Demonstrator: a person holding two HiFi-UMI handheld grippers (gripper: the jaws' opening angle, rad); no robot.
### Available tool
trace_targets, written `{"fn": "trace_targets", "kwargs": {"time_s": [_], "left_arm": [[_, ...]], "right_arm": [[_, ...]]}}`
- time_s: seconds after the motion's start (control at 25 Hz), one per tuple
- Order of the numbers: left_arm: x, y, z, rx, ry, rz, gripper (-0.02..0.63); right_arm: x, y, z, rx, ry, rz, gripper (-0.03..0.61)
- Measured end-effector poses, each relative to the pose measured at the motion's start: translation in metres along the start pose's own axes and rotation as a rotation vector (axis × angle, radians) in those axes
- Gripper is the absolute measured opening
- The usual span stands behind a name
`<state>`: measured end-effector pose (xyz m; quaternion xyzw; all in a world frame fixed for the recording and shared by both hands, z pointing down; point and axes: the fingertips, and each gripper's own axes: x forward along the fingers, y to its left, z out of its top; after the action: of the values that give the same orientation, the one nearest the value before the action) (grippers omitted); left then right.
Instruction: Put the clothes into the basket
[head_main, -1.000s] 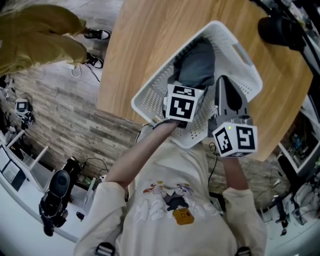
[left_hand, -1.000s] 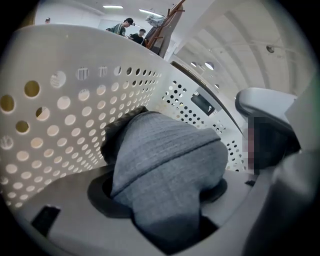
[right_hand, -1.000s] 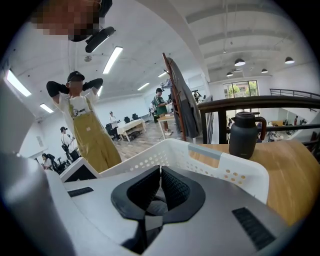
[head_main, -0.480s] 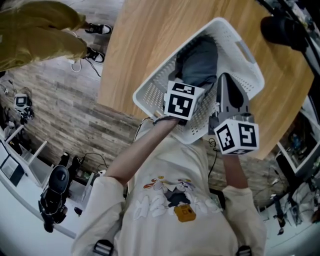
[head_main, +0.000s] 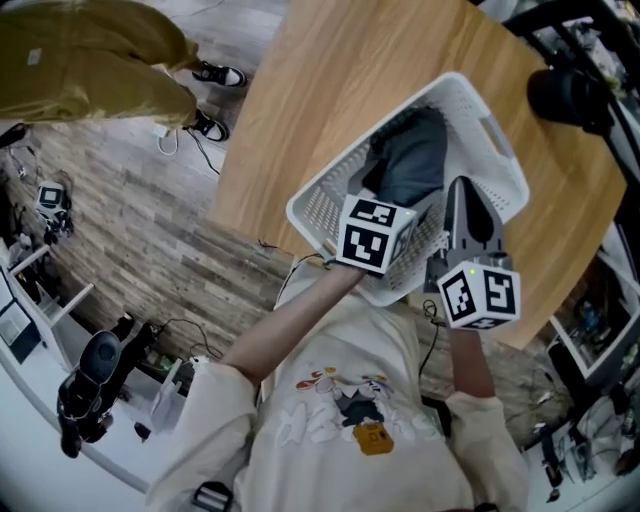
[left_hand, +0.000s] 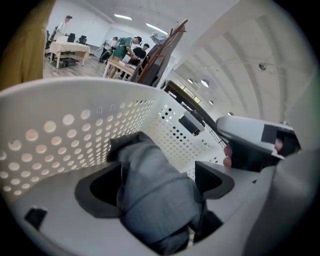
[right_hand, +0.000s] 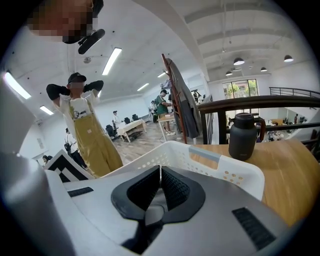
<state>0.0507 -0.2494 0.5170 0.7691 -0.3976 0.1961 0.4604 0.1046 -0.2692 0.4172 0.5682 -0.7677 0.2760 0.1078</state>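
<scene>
White perforated basket (head_main: 492, 135) on wooden table (head_main: 330, 90), grey garment (head_main: 410, 165) inside

white plastic basket (head_main: 328, 205), rectangular, perforated walls, slot handle in end wall; upright on wooden tabletop (head_main: 330, 90), set at an angle, near corner at table edge. dark grey garment (head_main: 412, 165), crumpled into a bunched heap; wholly contained inside basket, on its floor, resting against one long perforated wall, below rim level.
</scene>
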Motion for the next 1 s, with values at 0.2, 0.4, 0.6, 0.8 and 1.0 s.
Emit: {"fn": "trace_targets", "kwargs": {"time_s": [0.2, 0.4, 0.6, 0.8, 1.0], "left_arm": [[-0.009, -0.002, 0.017, -0.020, -0.056, 0.021, 0.445], [-0.025, -0.003, 0.020, -0.024, -0.100, 0.043, 0.445], [-0.045, -0.008, 0.032, -0.004, -0.145, 0.062, 0.377], [-0.074, -0.007, 0.028, 0.004, -0.219, 0.133, 0.229], [-0.100, 0.002, 0.027, 0.011, -0.280, 0.236, 0.059]], "right_arm": [[-0.005, 0.004, 0.006, -0.002, -0.012, 0.017, 0.025], [-0.015, 0.006, 0.002, -0.026, -0.003, 0.023, 0.025], [-0.018, 0.016, 0.010, -0.033, -0.024, 0.045, 0.025], [-0.028, 0.029, 0.012, -0.040, -0.041, 0.078, 0.025], [-0.035, 0.044, 0.020, -0.034, -0.093, 0.113, 0.025]]}}
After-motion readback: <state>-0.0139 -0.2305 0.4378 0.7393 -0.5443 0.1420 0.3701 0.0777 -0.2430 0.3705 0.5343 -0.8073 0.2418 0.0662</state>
